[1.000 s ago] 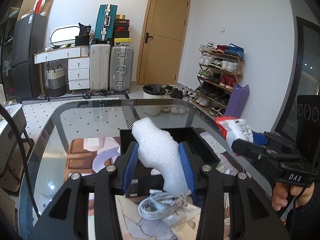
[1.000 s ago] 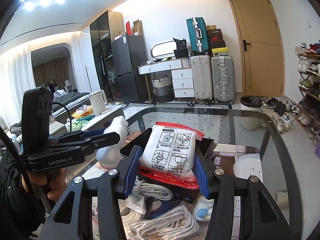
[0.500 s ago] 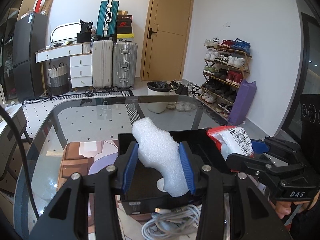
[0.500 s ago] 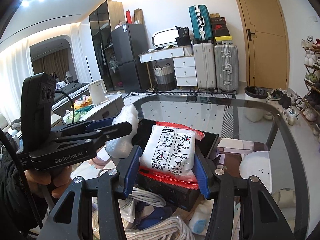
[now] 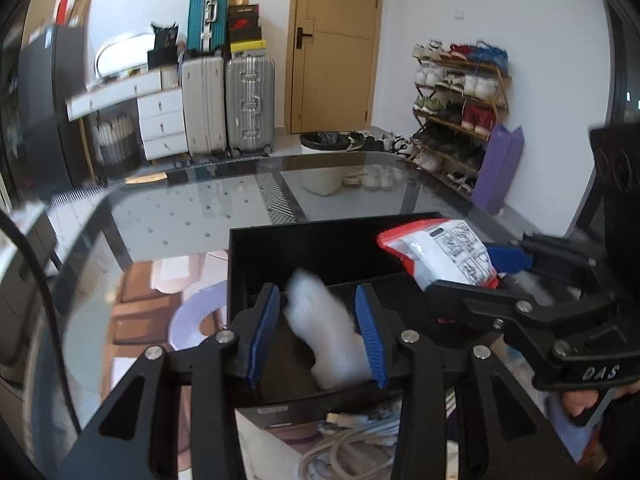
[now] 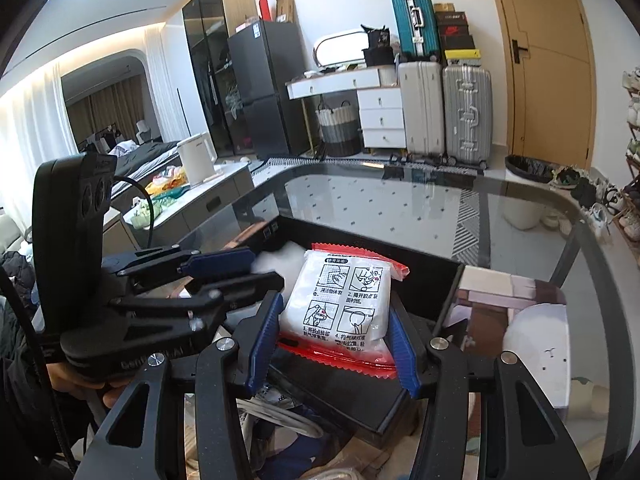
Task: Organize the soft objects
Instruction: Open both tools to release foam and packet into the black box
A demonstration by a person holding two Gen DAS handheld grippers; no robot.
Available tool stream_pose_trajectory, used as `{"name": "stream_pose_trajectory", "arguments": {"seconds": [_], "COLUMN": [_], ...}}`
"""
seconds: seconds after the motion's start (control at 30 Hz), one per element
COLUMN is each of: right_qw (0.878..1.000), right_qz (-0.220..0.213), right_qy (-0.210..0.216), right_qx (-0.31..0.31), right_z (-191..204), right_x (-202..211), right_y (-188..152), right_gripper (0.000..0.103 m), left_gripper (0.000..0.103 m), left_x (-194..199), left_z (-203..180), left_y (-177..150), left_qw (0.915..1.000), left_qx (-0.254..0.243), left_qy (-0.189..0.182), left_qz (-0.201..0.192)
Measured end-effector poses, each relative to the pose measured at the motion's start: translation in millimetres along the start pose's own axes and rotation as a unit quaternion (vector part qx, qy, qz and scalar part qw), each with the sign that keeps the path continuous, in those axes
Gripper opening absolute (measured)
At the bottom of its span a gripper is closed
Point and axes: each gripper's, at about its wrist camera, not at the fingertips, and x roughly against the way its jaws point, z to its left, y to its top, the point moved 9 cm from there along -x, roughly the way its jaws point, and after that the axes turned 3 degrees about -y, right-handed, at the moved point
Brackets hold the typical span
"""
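Because the open black rectangular box at frame centre collects soft things, my left gripper has jaws spread, the white foam lump loose inside; my right gripper pinches the red-edged white plastic packet above the glass bench.

white walls, a wooden door, suitcases, a shoe rack, ceiling lights.

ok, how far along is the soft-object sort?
Nothing settled in the black box yet. In hand: white foam piece blurred between the left tongs, apparently open, over the box; right tongs grip the red-edged packet above it. Left: drop both; cables remain.
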Motion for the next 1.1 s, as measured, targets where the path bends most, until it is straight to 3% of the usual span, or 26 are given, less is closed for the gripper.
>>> {"name": "stream_pose_trajectory", "arguments": {"seconds": [0.37, 0.63, 0.73, 0.8, 0.87, 0.93, 1.0, 1.1], "right_qw": [1.0, 0.999, 0.999, 0.999, 0.999, 0.999, 0.999, 0.998], "right_qz": [0.016, 0.022, 0.007, -0.018, -0.031, -0.04, -0.038, -0.035], "right_qy": [0.002, 0.013, 0.019, 0.009, 0.001, -0.002, -0.009, -0.011], "right_qx": [-0.004, -0.023, -0.027, -0.032, -0.033, -0.029, -0.029, -0.045], "right_z": [-7.6, -8.5, -8.3, -12.2, -13.1, -14.1, -15.0, -16.7], "right_x": [-16.2, -14.8, -6.7, 4.7, 15.2, 27.3, 36.7, 48.9], "right_y": [-1.6, 0.2, 2.9, 6.9, 7.8, 6.4, 2.7, -8.4], "right_gripper": [0.052, 0.053, 0.062, 0.088, 0.097, 0.099, 0.102, 0.102], "left_gripper": [0.037, 0.041, 0.051, 0.061, 0.064, 0.071, 0.091, 0.097], "left_x": [8.7, 15.8, 25.3, 34.3, 44.2, 53.3, 62.8, 74.3], "left_z": [-6.3, -3.1, -2.9, -2.8, -1.5, 2.0, 6.0, 6.5], "left_y": [-8.7, -8.9, -6.7, -5.2, -4.1, -4.5, -5.6, -8.6], "left_qw": [0.9998, 0.9993, 0.9994, 0.9989, 0.9988, 0.999, 0.9989, 0.9985], "left_qx": [0.006, 0.016, 0.014, 0.017, 0.017, 0.017, 0.023, 0.023], "left_qy": [-0.014, -0.031, -0.033, -0.042, -0.042, -0.035, -0.027, -0.016], "left_qz": [0.013, 0.013, 0.001, -0.007, -0.016, -0.021, -0.032, -0.048]}}
